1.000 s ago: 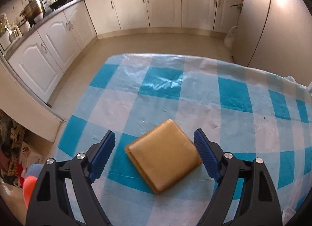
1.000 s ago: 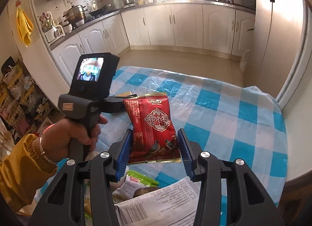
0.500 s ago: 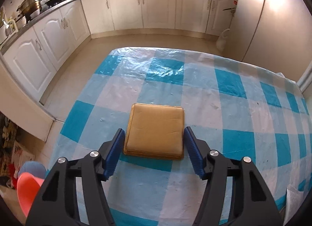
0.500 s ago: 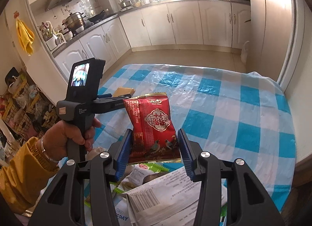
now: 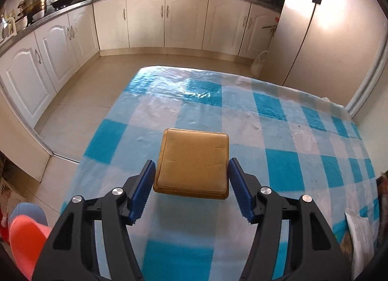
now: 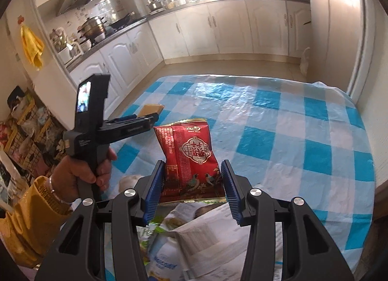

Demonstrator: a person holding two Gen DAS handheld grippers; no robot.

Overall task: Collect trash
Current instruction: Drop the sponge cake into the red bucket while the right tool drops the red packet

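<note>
The left gripper [image 5: 191,184] has just closed its jaws on the flat tan square packet [image 5: 192,162], lifted at twelve o'clock off the checked worktop [image 5: 278,121]; the right gripper [image 6: 192,189] stays clenched on the red foil snack bag [image 6: 191,160].

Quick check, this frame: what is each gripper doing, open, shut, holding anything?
Left gripper: shut on the tan flat box, lifted off the table.
Right gripper: shut on the red snack packet.

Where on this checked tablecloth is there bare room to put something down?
Free: the cloth beyond and right of the red packet, to the far edge. Crowded: the wrapper pile at the near edge and around the tan box.
</note>
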